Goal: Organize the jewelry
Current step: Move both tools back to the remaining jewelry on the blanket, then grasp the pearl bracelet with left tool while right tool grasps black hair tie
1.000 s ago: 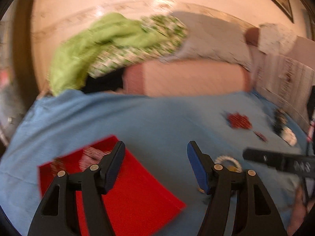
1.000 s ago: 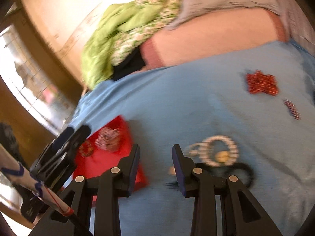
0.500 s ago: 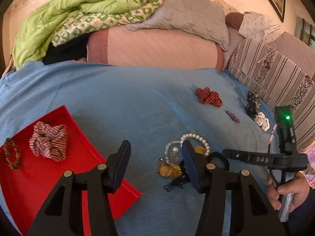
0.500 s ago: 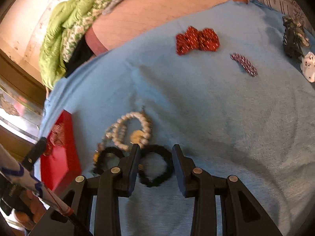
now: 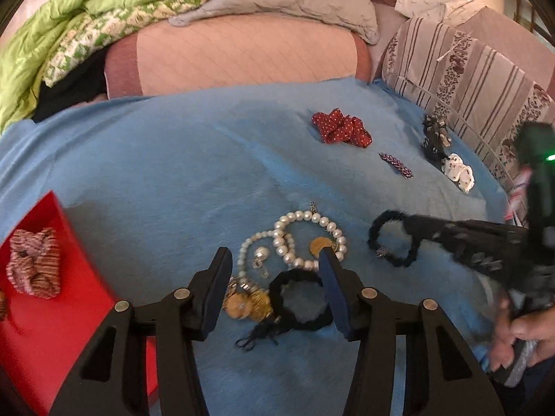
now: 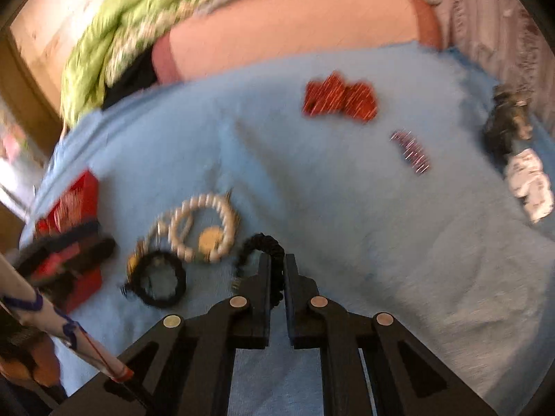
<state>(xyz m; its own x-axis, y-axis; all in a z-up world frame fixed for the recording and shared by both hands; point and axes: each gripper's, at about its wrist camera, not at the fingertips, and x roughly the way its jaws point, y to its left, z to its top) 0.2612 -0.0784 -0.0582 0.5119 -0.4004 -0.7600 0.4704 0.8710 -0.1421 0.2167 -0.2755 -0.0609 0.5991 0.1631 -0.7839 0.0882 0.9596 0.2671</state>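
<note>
Two black hair ties matter here. Your right gripper (image 6: 276,270) has just closed and now pinches one black hair tie (image 6: 261,242) by its near side, the loop sticking out beyond the fingertips over the blue cloth (image 6: 347,208). Your left gripper (image 5: 274,274) has been narrowing but stands half spread, its fingers either side of the second black hair tie (image 5: 300,300), not pressing it. That tie lies on the cloth just beside the gold coin pieces (image 5: 248,303) and the pearl bracelet (image 5: 305,239). At the cloth's left edge sits the red tray (image 5: 52,329) holding a pink striped scrunchie (image 5: 34,267). Toward the far right edge lie a red dotted bow (image 5: 341,131) and a small beaded clip (image 5: 395,169).
</note>
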